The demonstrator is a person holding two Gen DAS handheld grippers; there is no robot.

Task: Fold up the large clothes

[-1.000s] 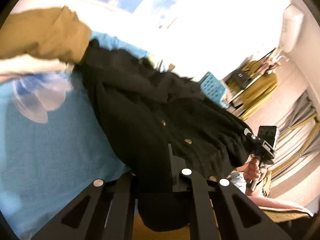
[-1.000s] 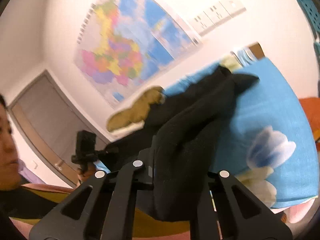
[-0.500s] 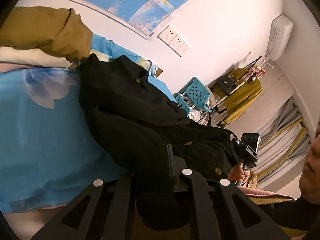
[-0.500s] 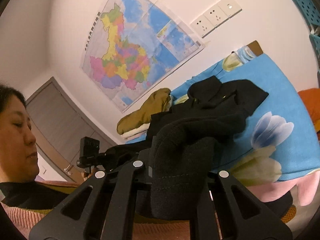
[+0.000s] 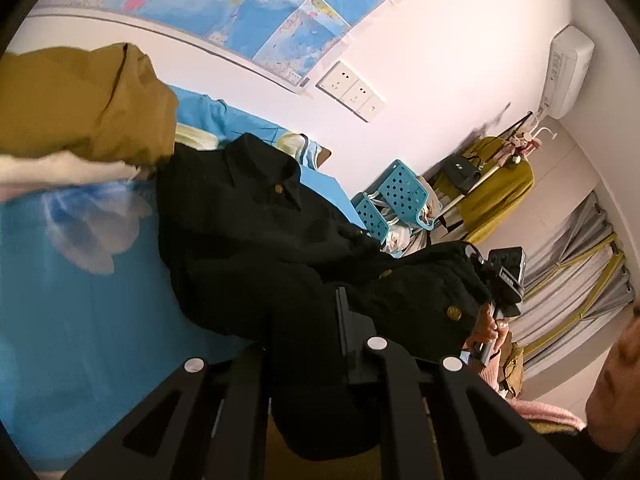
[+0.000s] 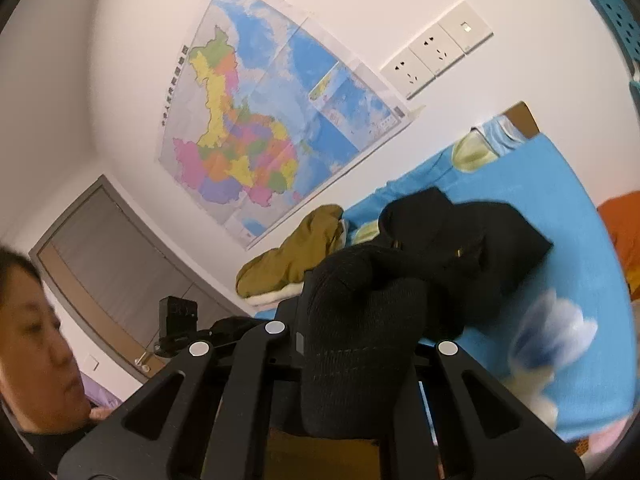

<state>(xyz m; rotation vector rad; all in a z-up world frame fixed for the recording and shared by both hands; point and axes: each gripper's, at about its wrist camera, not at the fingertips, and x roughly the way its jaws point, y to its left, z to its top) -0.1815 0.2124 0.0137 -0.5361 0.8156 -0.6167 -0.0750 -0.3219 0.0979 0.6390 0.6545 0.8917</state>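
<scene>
A black knit cardigan with gold buttons lies partly on a blue flowered bedsheet, its collar end resting on the bed. My left gripper is shut on one lower edge of the cardigan and lifts it. My right gripper is shut on the other edge; the thick black knit bunches between its fingers and hides the tips. The rest of the cardigan sags to the bed. The right gripper also shows in the left wrist view.
An olive jacket on white folded cloth lies at the bed's far side by the wall map. Blue perforated baskets, a clothes rack with a yellow garment and curtains stand beyond the bed. An orange item lies at the right edge.
Both grippers have lifted and drawn the held cardigan edges back toward the person, tilting up so that more wall shows. The cardigan's collar end stays on the bed.
</scene>
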